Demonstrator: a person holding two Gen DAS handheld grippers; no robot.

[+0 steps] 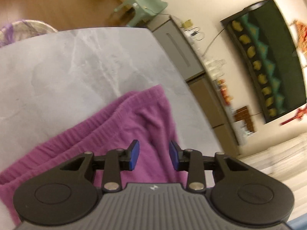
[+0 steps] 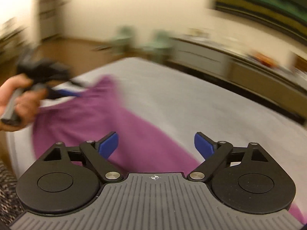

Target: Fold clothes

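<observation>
Right gripper (image 2: 155,145) nearest, jaws spread wide with nothing between the blue pads (image 2: 108,145), hanging over the near edge of the purple garment (image 2: 92,120). Left gripper (image 1: 154,154) jaws partly apart over the garment's ribbed end, pads not pressing cloth, its hand (image 2: 17,101) visible at the far-left corner. Garment lies rumpled on the grey marbled table (image 1: 76,61); beyond, blurred green chairs (image 1: 142,7) and cabinets.
</observation>
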